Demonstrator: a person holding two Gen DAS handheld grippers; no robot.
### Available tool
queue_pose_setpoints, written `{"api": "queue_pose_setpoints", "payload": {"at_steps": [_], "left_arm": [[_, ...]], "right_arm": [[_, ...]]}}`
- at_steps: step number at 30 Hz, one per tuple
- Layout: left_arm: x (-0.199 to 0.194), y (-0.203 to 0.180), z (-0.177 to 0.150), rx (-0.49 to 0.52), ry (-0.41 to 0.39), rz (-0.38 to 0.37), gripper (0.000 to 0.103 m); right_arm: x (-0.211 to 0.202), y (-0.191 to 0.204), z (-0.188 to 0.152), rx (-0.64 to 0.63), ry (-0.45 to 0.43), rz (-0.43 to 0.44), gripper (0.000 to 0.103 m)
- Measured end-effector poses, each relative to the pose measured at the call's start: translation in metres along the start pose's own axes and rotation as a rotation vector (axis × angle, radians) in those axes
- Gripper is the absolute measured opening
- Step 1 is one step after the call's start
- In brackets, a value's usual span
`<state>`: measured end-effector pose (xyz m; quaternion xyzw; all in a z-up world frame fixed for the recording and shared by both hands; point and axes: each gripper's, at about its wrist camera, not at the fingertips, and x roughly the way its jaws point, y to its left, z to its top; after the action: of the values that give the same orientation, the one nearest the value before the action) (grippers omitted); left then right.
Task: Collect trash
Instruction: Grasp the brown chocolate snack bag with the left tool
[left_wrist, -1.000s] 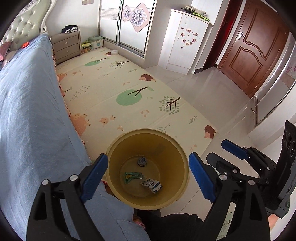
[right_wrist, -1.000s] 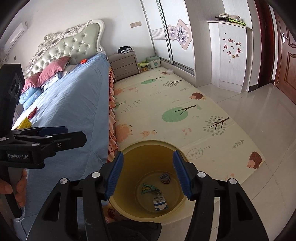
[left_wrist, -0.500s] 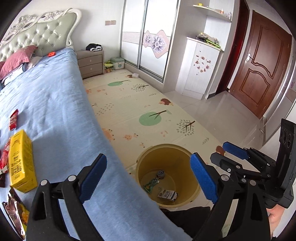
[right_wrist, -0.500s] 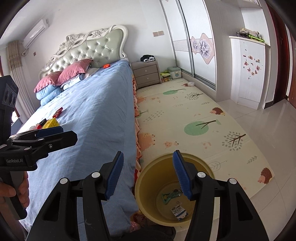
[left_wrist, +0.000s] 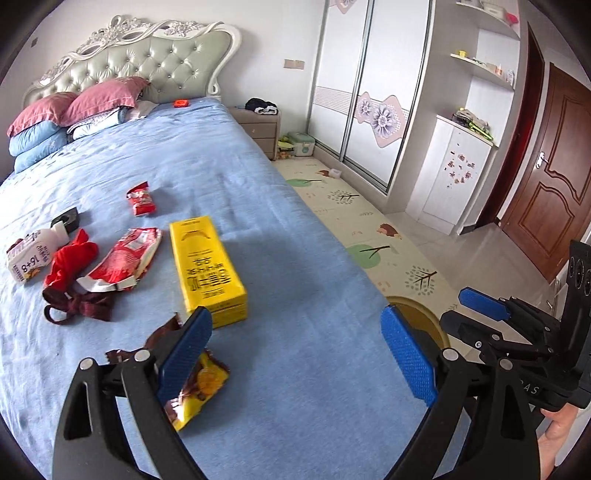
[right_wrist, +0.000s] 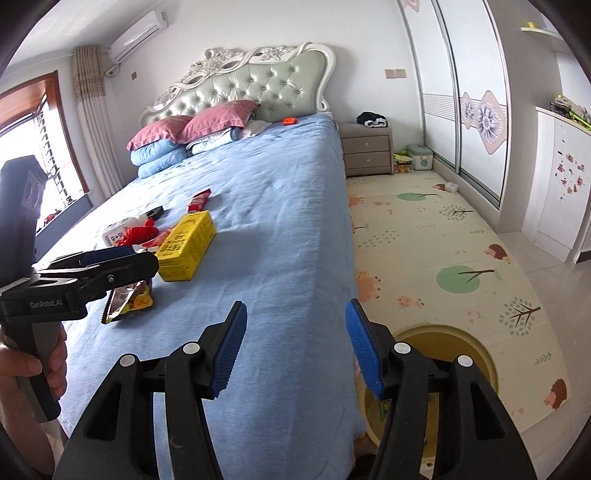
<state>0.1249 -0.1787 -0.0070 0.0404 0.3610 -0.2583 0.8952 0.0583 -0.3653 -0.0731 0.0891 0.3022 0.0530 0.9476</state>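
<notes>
Trash lies on the blue bed: a yellow box, a brown and yellow snack wrapper, a large red and white wrapper, a small red packet, a white milk carton and a black item. My left gripper is open and empty above the bed, its left finger over the snack wrapper. My right gripper is open and empty over the bed's edge. The yellow bin stands on the floor beside the bed, partly hidden behind the right finger.
Red and dark cloths lie among the trash. Pillows are piled at the headboard. A patterned play mat covers the floor to the right, with a nightstand, wardrobe and brown door beyond.
Both grippers swung up and left from above the bin to above the bed. The trash on the bed came into view; the bin slid to the lower right. Both stayed open.
</notes>
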Motion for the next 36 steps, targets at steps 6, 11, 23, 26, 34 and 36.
{"api": "queue_pose_setpoints", "payload": {"at_steps": [6,11,23,26,34,36], "left_arm": [[-0.016,0.043,-0.011,-0.049,-0.009,0.031,0.093],[-0.019,0.074,-0.02,-0.104,0.011,0.036,0.093],[0.018,0.117,-0.041,-0.217,0.128,-0.063,0.093],[0.028,0.119,-0.041,-0.231,0.139,-0.072,0.093],[0.036,0.105,-0.036,-0.169,0.135,-0.044,0.063],[0.034,0.104,-0.037,-0.162,0.125,-0.047,0.05]], "right_arm": [[0.012,0.043,0.002,-0.053,0.01,0.037,0.055],[0.023,0.072,0.003,-0.087,0.022,0.057,0.055],[0.042,0.103,0.005,-0.129,0.051,0.078,0.055],[0.045,0.101,0.007,-0.132,0.055,0.072,0.055],[0.059,0.093,0.01,-0.115,0.072,0.056,0.055],[0.062,0.094,0.01,-0.116,0.078,0.055,0.055]]}}
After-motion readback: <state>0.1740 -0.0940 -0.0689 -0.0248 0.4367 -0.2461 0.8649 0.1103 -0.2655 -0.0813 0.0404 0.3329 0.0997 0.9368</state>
